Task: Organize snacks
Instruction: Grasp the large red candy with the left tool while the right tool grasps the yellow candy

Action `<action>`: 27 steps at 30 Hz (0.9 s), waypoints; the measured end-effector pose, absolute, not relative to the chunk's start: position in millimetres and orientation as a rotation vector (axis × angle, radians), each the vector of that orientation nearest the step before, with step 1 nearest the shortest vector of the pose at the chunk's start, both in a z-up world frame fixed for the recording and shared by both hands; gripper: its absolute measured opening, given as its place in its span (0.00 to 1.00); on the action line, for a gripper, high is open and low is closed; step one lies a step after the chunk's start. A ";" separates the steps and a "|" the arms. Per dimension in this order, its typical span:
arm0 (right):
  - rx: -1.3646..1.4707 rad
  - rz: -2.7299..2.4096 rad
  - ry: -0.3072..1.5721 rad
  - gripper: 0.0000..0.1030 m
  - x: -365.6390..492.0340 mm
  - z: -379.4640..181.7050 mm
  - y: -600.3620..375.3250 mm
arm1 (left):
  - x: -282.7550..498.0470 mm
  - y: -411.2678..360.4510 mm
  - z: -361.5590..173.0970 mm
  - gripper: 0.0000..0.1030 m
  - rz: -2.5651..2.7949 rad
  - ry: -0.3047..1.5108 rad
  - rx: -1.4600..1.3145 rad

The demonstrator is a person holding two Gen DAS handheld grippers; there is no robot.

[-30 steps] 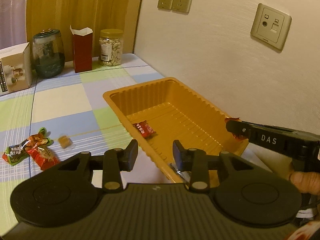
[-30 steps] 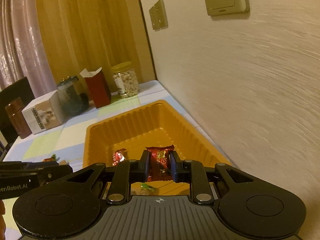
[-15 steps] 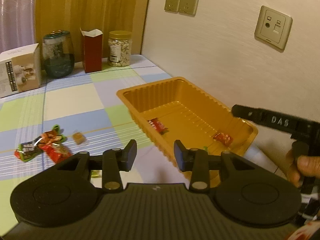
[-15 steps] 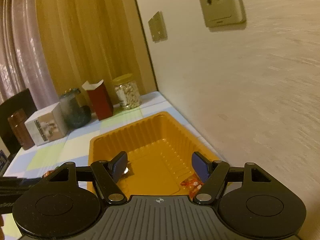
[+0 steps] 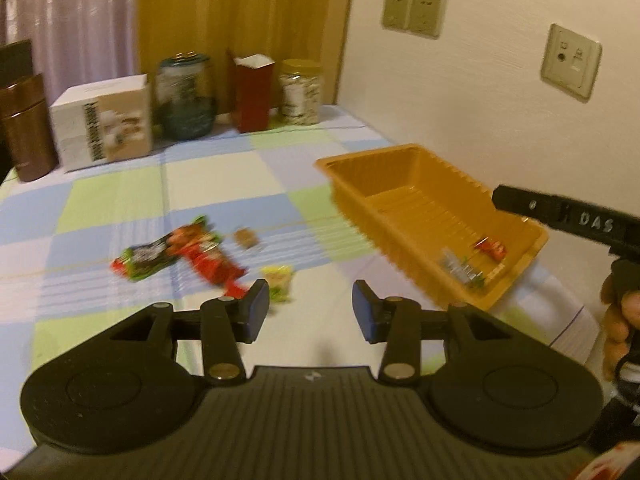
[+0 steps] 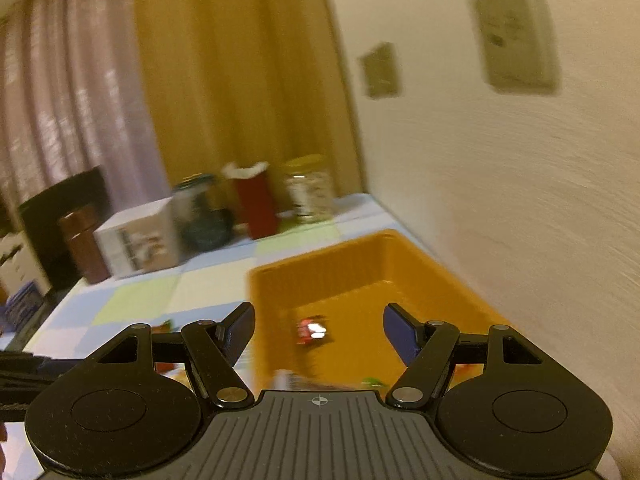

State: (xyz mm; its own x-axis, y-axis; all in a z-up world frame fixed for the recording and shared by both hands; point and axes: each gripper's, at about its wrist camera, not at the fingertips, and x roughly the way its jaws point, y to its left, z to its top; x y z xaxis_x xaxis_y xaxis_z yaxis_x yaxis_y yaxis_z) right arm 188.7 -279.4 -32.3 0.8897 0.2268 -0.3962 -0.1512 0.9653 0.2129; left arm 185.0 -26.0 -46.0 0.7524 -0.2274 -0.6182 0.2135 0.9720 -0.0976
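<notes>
An orange tray (image 5: 400, 168) stands on the checked tablecloth by the wall, also in the right wrist view (image 6: 320, 264). It holds a red snack (image 5: 490, 247) and a clear-green packet (image 5: 460, 270); the right wrist view shows a red snack (image 6: 312, 330) in it. Loose snacks lie left of the tray: a green-red packet (image 5: 160, 256), a red packet (image 5: 216, 268), a yellow-green packet (image 5: 278, 282) and a small brown piece (image 5: 246, 237). My left gripper (image 5: 306, 310) is open and empty above the cloth near the yellow packet. My right gripper (image 6: 318, 330) is open and empty over the tray's near end; it also shows in the left wrist view (image 5: 560, 216).
At the table's back stand a brown canister (image 5: 26, 128), a white box (image 5: 104, 124), a dark glass jar (image 5: 186, 96), a red carton (image 5: 254, 92) and a nut jar (image 5: 300, 92). The wall (image 5: 480, 100) with sockets runs along the right.
My right gripper opened and dropped its red snack into the tray, then drew back. My left gripper swung left toward the loose snacks, staying open.
</notes>
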 end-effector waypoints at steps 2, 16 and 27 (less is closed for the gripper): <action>0.158 0.240 0.426 0.69 185.1 -32.9 -265.7 | 179.5 -14.2 -49.7 0.41 -0.220 0.690 -0.018; 0.055 0.442 0.488 0.69 179.1 -54.3 -185.7 | 172.2 37.5 -64.6 0.44 -0.183 0.726 0.041; 0.048 0.452 0.600 0.68 198.7 -76.4 -158.1 | 206.3 50.5 -87.6 0.46 -0.291 0.761 0.070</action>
